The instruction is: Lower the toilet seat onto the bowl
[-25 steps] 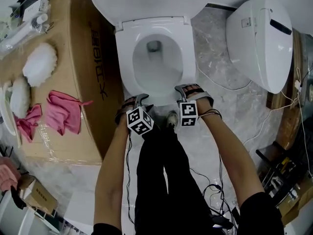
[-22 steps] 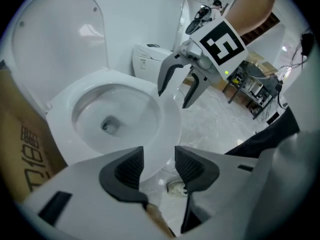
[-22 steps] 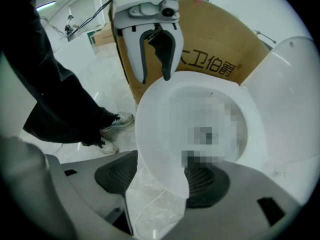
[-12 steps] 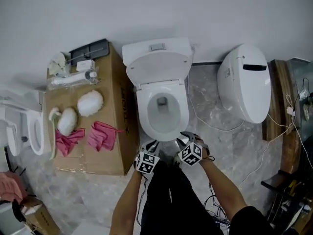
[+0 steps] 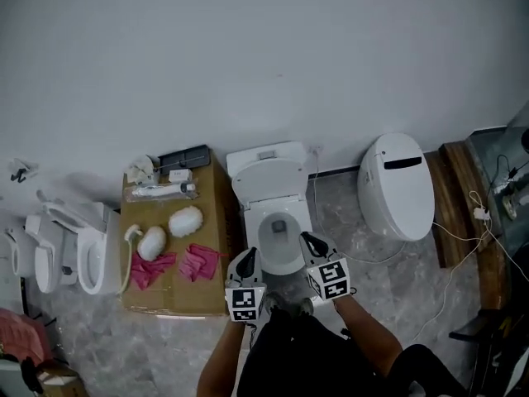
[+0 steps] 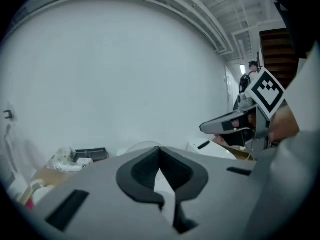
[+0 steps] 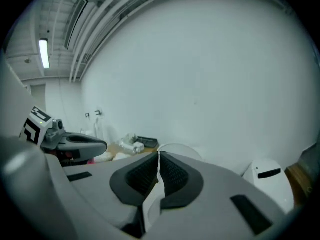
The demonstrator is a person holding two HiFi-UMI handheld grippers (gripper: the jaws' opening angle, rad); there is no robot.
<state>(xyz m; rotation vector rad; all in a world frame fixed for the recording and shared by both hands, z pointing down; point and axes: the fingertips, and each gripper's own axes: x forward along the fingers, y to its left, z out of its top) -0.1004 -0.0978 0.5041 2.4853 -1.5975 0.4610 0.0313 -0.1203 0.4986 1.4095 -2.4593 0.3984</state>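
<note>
In the head view the white toilet stands against the wall, its lid (image 5: 269,176) tilted up and its seat (image 5: 279,263) lying flat on the bowl. My left gripper (image 5: 246,260) hovers at the bowl's front left, its jaws shut with nothing between them. My right gripper (image 5: 308,240) is at the front right, also shut and empty. The left gripper view has the shut jaws (image 6: 160,151) pointing at the wall, with the right gripper (image 6: 227,126) beside them. In the right gripper view the shut jaws (image 7: 159,159) hide most of the lid (image 7: 177,148).
Left of the toilet is a cardboard box (image 5: 169,298) carrying pink cloths (image 5: 198,261) and white pads (image 5: 186,220). A second toilet (image 5: 397,184) with its lid down stands to the right. Loose toilet seats (image 5: 91,251) lean at far left. Cables (image 5: 463,222) trail over the floor at right.
Both grippers have gone from open to shut and have come off the bowl's front rim. The head camera has risen, so the toilet looks much smaller.
</note>
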